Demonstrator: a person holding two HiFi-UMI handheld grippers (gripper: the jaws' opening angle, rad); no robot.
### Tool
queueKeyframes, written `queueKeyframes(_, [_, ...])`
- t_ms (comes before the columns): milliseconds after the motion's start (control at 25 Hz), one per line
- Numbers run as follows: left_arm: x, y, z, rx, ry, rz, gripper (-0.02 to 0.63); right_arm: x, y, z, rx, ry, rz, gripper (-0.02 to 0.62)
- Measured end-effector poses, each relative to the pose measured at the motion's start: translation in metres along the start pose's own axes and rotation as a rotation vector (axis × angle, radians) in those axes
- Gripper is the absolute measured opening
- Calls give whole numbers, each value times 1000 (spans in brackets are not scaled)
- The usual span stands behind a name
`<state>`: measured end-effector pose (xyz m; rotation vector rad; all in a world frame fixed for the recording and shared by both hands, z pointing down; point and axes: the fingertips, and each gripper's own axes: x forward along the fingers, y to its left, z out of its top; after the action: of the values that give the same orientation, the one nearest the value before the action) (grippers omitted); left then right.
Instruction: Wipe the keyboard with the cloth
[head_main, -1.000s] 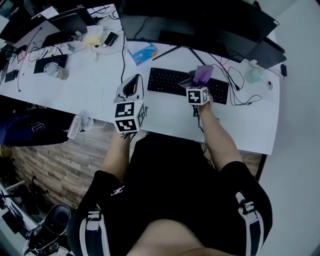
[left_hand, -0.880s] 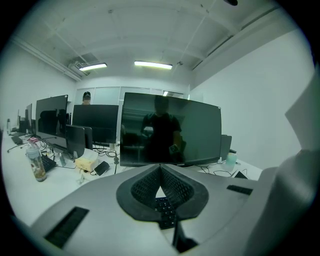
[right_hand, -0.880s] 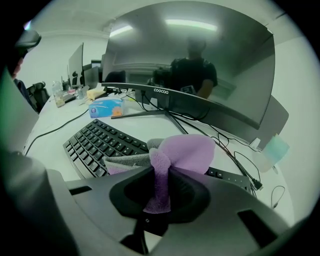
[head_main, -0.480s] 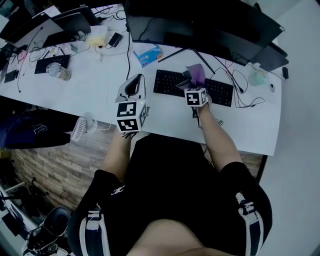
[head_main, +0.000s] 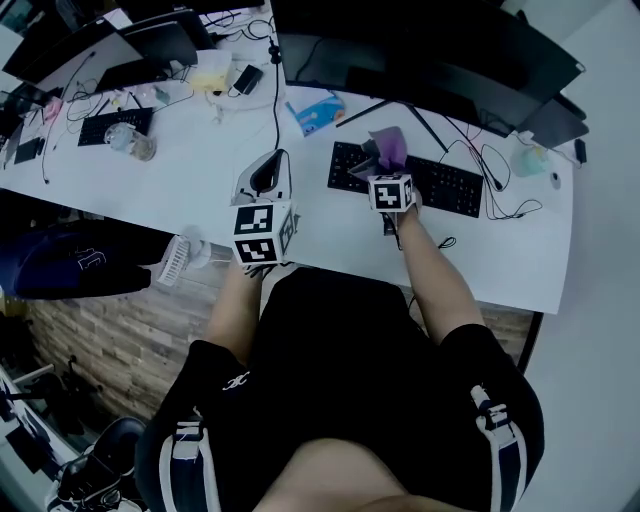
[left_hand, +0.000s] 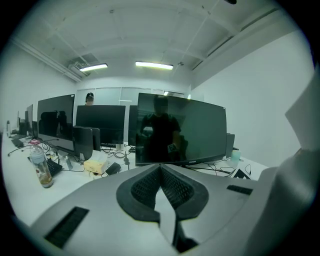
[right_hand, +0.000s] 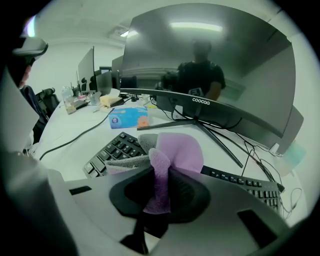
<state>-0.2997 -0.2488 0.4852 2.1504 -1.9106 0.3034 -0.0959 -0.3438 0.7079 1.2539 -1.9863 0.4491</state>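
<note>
The person is seated at the white desk (head_main: 190, 175), and the right gripper (head_main: 381, 162) has its jaws clamped on a bunched purple cloth (right_hand: 176, 152), which puffs out in front of the claw. The cloth sits over the left-middle part of the black keyboard (head_main: 452, 186), right by the keys, though I can't tell whether it is actually pressing on them. The left gripper (left_hand: 161, 186) has its 2 jaws closed together with nothing between them, and it hangs above the near edge of the desk, well to the left of the keyboard, pointing toward the monitor (left_hand: 182, 130). To me this looks like the wiping step itself, at or near its start, with most of the keys to the right not yet covered. The next move calls for laying the cloth down onto the keys and drawing it along the rows toward the right end. It needs pressure light enough that the keyboard doesn't slide or tug its cable (head_main: 505, 205).
</note>
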Motion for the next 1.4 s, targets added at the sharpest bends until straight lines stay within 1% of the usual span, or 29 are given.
queueKeyframes(320, [-9,33,-8,12,12,5,11,10,40,16,12,-13,31,83])
queueKeyframes(640, [-21,60,-10,-6,6,31,11,15,76,28,-1,-6,84,83])
queueKeyframes(800, [-28,67,-10,-16,-4,48,11,18,95,31,-26,6,138,84])
queueKeyframes(1040, [-37,70,-8,-25,-16,71,11,17,111,37,-42,-8,188,84])
queueKeyframes(1200, [-43,68,-3,-27,-24,79,11,3,136,36,-65,16,285,84])
queueKeyframes(1320, [-42,66,0,-32,-31,83,11,-2,150,36,-82,-14,332,84])
queueKeyframes(1400, [-40,63,0,-31,-30,82,11,-8,154,40,-87,-49,347,84])
